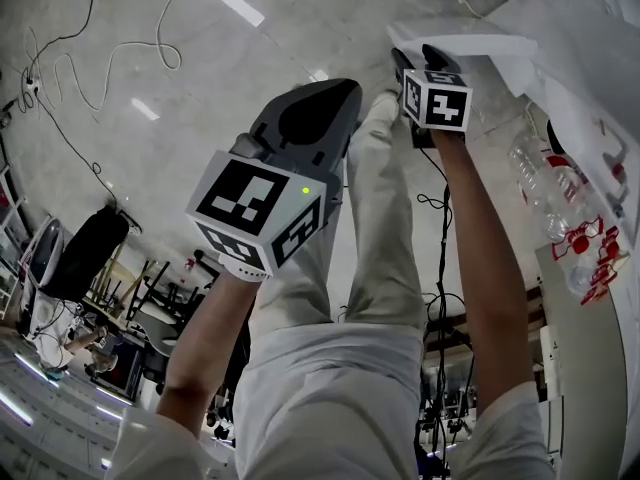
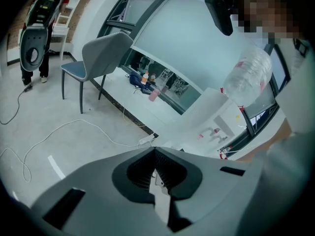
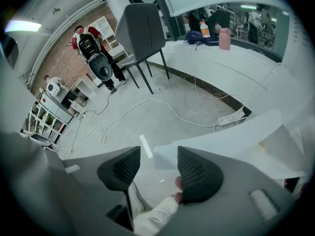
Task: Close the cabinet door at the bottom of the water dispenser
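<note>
The cabinet door (image 3: pixel 231 132) is standing swung out from the foot of the water dispenser (image 2: pixel 216 114), its white panel reaching across the floor (image 3: pixel 187 107) in the right gripper view. The door's free corner is lying in the gap of the right gripper (image 3: pixel 158 154), whose fingers (image 3: pixel 197 173) are standing wide apart, one on either side of that corner. They are not clamping it, and whether the right-hand one is touching the panel cannot be told.

The left gripper (image 2: pixel 155 151) is hanging farther back from the dispenser, pointing down at a slant. Its fingers (image 2: pixel 142 171) are pressing together at the tips with nothing between them.

A clear bottle (image 2: pixel 248 75) is sitting on top of the dispenser. In the head view the person's pale trouser legs (image 1: pixel 385 228) are showing between the two grippers. A power strip (image 3: pixel 231 118) with a white cable is lying on the floor just beyond the door, and a grey chair (image 3: pixel 142 33) is standing well behind it.
</note>
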Demonstrator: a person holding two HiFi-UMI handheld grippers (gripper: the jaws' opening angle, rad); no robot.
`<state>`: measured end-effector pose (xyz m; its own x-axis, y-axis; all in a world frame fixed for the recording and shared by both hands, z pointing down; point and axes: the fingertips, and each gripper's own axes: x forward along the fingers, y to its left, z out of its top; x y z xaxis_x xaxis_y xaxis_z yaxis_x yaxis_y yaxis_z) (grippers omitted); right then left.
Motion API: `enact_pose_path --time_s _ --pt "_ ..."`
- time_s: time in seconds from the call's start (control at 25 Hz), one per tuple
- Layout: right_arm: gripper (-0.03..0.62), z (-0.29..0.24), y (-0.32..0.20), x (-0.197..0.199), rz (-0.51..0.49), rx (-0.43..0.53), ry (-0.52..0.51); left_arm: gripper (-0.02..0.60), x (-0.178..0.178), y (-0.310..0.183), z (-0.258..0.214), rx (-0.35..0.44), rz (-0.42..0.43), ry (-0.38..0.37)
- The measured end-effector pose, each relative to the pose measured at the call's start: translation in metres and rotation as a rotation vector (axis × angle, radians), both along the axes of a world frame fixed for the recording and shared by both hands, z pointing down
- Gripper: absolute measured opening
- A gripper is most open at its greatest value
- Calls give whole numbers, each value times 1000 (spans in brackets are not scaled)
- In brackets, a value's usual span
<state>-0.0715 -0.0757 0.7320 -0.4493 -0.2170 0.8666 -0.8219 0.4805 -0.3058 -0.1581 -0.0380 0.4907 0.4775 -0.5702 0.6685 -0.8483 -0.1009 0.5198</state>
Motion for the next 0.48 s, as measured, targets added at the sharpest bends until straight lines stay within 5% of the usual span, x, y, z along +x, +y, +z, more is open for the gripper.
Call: enact_pose_path --time_s 0.48 --pt "233 2 57 48 108 -70 18 2 44 9 -4 3 116 12"
